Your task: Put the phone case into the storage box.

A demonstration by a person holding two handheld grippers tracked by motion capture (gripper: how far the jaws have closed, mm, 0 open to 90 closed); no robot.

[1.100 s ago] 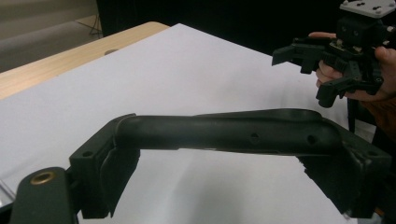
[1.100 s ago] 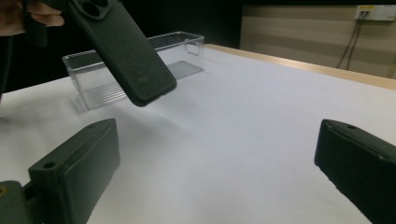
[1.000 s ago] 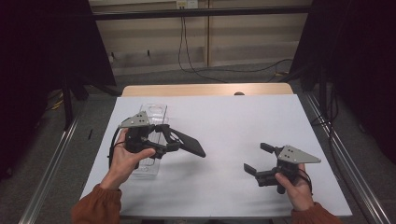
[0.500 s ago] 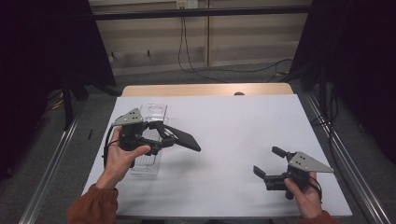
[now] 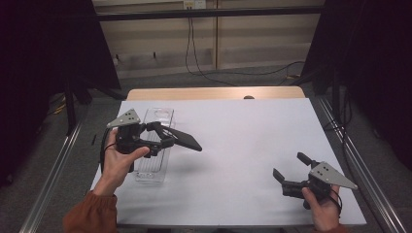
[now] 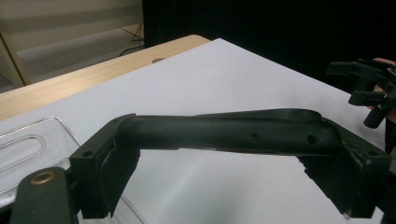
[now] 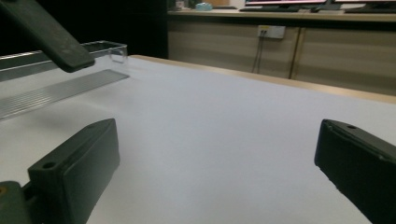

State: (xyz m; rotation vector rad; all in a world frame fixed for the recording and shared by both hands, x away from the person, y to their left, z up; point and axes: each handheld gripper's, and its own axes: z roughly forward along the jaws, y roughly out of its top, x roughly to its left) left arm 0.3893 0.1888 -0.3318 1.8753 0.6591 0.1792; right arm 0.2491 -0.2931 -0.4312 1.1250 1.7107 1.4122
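Meanwhile the left gripper [image 5: 163,138] clamps a flat black piece [image 5: 184,139] above the clear tray [image 5: 154,167] near the table's [image 5: 243,126] left edge; the right gripper [image 5: 287,172], jaws wide and empty, sits near the front right corner, bare sheet between.

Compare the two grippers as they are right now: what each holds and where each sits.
The left gripper is shut on a long black flat piece and held up off the table; the right gripper holds nothing, its jaws spread wide.

The left gripper sits by the clear plastic tray at the table's left; the right gripper sits low near the front right corner, over bare white surface.

Both are black, hand-held, with a grey three-cornered plate on top.
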